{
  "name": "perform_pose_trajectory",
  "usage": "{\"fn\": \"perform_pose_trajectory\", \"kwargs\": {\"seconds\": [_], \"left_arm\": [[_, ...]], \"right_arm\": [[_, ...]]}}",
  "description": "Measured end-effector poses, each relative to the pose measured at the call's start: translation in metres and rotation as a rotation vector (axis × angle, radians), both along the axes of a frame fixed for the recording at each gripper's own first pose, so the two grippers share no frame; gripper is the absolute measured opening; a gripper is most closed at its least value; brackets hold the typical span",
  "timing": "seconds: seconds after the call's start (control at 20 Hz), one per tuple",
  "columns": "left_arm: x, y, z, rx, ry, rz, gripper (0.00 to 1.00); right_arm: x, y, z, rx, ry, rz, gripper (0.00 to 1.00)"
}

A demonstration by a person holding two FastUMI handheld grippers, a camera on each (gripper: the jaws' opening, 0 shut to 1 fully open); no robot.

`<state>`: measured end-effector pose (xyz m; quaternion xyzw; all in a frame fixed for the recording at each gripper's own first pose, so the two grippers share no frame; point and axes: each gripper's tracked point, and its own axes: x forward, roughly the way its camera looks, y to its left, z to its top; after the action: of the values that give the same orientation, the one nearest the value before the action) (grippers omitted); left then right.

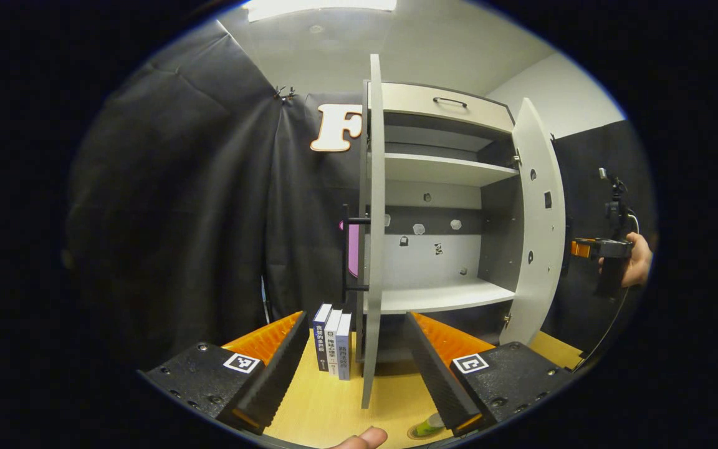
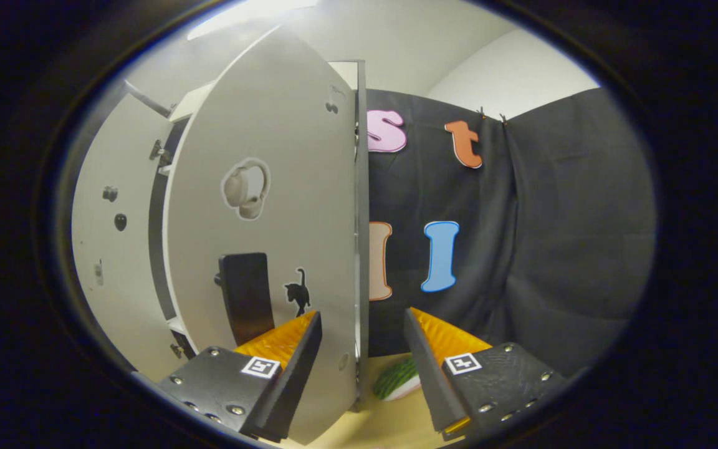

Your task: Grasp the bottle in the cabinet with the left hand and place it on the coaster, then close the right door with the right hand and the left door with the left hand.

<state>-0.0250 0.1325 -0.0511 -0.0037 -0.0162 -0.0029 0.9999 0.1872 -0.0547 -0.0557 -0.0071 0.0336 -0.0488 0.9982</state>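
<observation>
Left claw spread wide, empty, straddling the edge of the grey cabinet's left door above the yellow wooden bench. Right claw likewise agape, straddling the right door edge. Bottle's whereabouts unclear; cabinet shelves bare.

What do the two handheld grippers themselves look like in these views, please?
Each gripper, the left gripper and the right gripper, has two wedge-shaped fingers with ribbed inner faces on black, screw-studded blocks, each carrying a square black-and-white marker. A cable hangs below the far gripper.
</observation>
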Motion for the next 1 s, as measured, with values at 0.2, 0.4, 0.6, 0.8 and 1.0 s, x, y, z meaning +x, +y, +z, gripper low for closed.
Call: {"fn": "perform_pose_trajectory", "kwargs": {"seconds": [0.2, 0.4, 0.6, 0.8, 1.0], "left_arm": [[0.003, 0.007, -0.004, 0.005, 0.023, 0.014, 0.93], [0.004, 0.018, -0.001, 0.009, 0.026, 0.034, 0.96], [0.001, 0.034, -0.001, 0.009, 0.025, 0.065, 0.93], [-0.001, 0.056, -0.008, 0.005, 0.050, 0.100, 0.96], [0.007, 0.083, -0.010, -0.001, 0.069, 0.141, 0.93]], "right_arm": [[0.009, 0.023, -0.003, 0.014, 0.008, 0.041, 0.81], [0.014, 0.057, -0.007, 0.028, 0.006, 0.111, 0.84], [0.014, 0.061, -0.012, 0.001, 0.009, 0.108, 0.97], [0.006, 0.061, -0.014, 0.020, 0.008, 0.111, 0.98], [-0.012, 0.068, -0.015, 0.028, 0.002, 0.164, 0.98]]}}
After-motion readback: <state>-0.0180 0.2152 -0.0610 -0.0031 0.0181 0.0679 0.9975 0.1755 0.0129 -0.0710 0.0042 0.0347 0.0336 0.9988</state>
